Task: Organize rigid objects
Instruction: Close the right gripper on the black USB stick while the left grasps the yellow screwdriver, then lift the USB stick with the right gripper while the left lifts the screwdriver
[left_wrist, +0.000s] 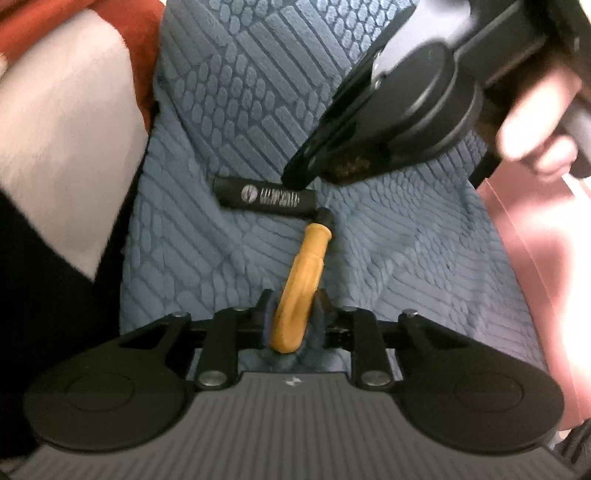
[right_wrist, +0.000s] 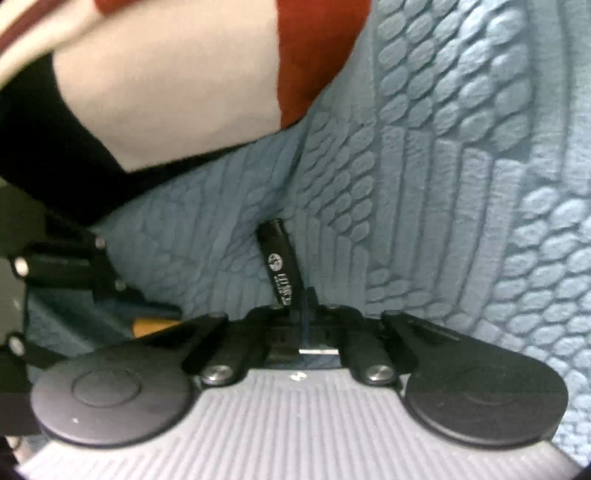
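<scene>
Your black cylinder (left_wrist: 263, 195) with white print lies on the blue textured mat (left_wrist: 229, 92), its near end between the nearly closed fingers of your right gripper (right_wrist: 303, 295); whether they pinch it, you cannot tell. The orange handle (left_wrist: 301, 280) sits clamped in your left gripper (left_wrist: 293, 314). A white-and-red cloth (left_wrist: 62, 122) borders the mat's left. Your right gripper angles down from the upper right.

I am gripping an orange handle (left_wrist: 301, 284), curved and smooth, its far end pointing away over the blue quilt (left_wrist: 229, 110). A black cylinder (left_wrist: 266, 195) with white print is lying flat crosswise just beyond it, and my right fingertips are touching its near end.
</scene>
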